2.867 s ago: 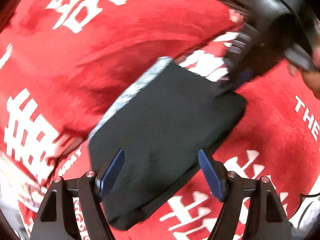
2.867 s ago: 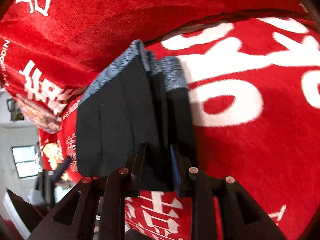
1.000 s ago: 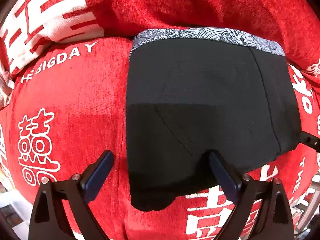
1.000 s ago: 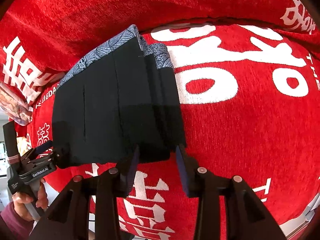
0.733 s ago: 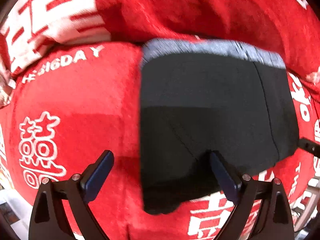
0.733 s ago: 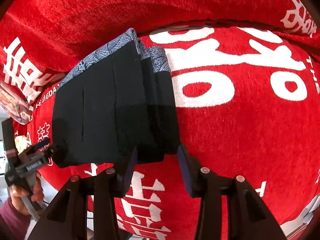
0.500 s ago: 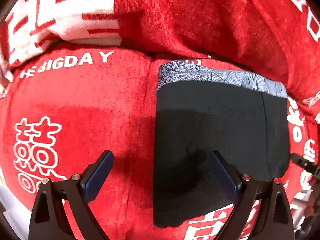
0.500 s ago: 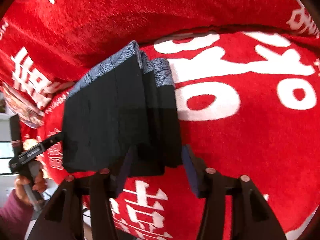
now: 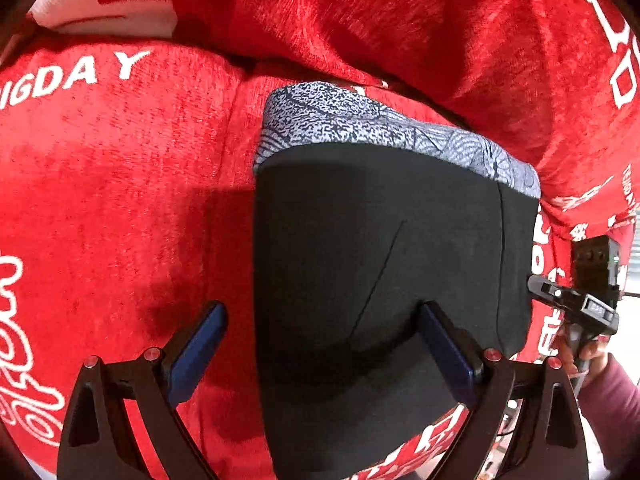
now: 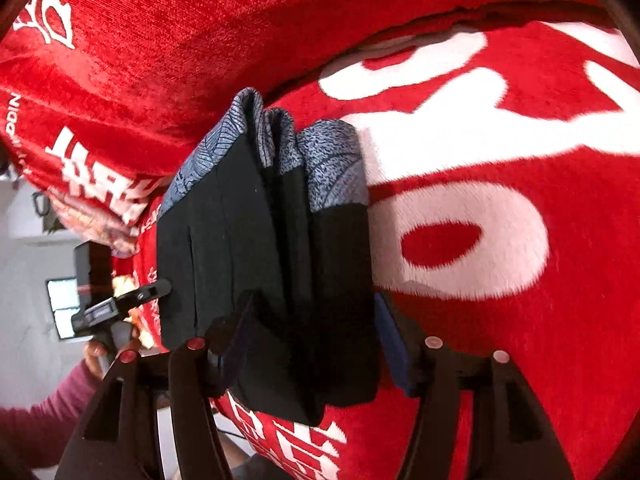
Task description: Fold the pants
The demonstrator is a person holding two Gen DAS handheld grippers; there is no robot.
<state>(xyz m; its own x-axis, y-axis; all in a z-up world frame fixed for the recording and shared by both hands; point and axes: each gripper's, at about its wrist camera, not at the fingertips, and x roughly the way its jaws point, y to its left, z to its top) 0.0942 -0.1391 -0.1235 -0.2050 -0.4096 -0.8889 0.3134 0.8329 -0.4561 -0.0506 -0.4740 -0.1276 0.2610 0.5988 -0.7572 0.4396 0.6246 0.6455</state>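
Black pants (image 9: 380,264) with a grey patterned waistband (image 9: 360,120) lie folded on a red blanket (image 9: 120,200). My left gripper (image 9: 320,320) is open wide over their near left corner; the right finger (image 9: 444,344) rests above the cloth, the left one over the blanket. In the right wrist view the pants (image 10: 248,240) show as a stack of folds. My right gripper (image 10: 314,320) straddles the stack's near right edge, its jaws opening, the cloth between them but not pinched. Each gripper also shows in the other's view: the right gripper (image 9: 576,300) and the left gripper (image 10: 120,304).
The red blanket (image 10: 520,320) has large white lettering and covers a cushion that rises behind the waistband (image 10: 200,40). A hand in a dark red sleeve (image 9: 608,392) holds the right gripper. Past the blanket's edge lie a grey wall and a window (image 10: 60,304).
The right gripper's jaws have widened around the folded edge. Both grippers have come lower and closer to the pants. In the left view the pants have shifted to the right.
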